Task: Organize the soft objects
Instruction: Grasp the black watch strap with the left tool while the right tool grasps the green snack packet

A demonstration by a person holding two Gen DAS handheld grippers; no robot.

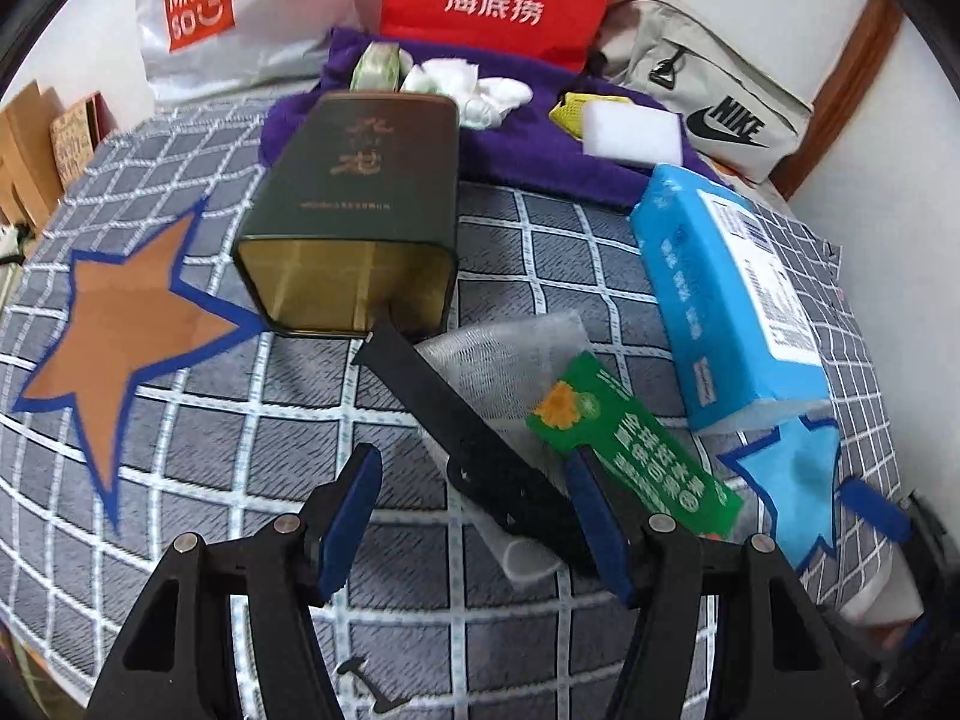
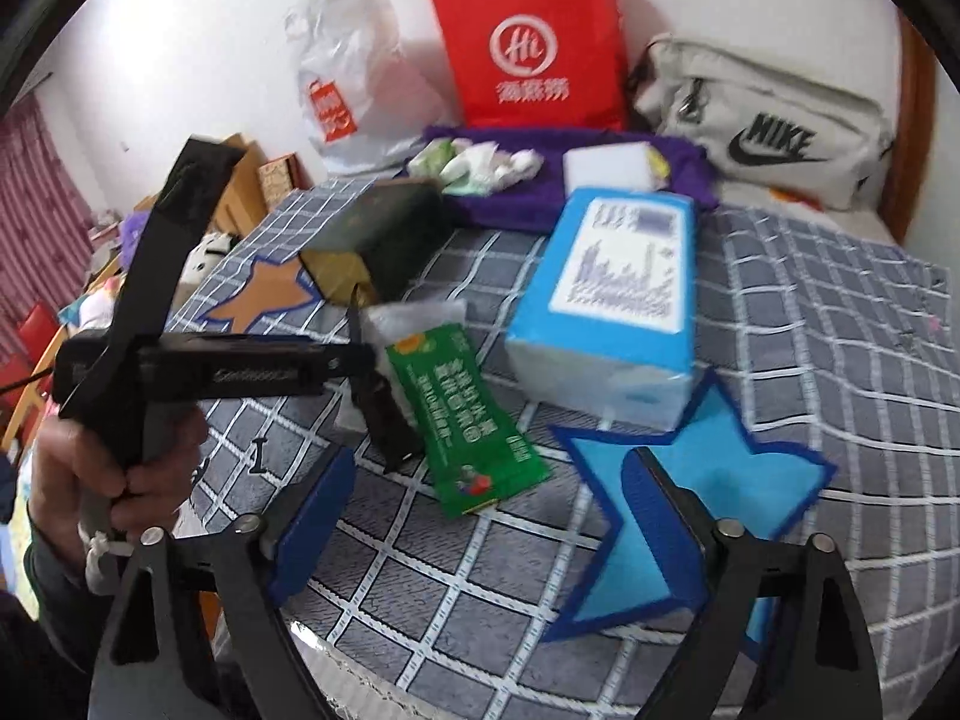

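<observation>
**Two open tools, two stars**

Left tool and right tool both gape wide, holding nothing. One black strap, one green packet, one blue tissue pack lie mid-bed; orange star left, blue star right.

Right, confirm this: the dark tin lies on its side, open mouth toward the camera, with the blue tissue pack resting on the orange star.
Not quite. In the left wrist view the blue tissue pack lies beside the blue star, not on the orange star. The dark tin does lie on its side, open mouth toward the camera.
</observation>
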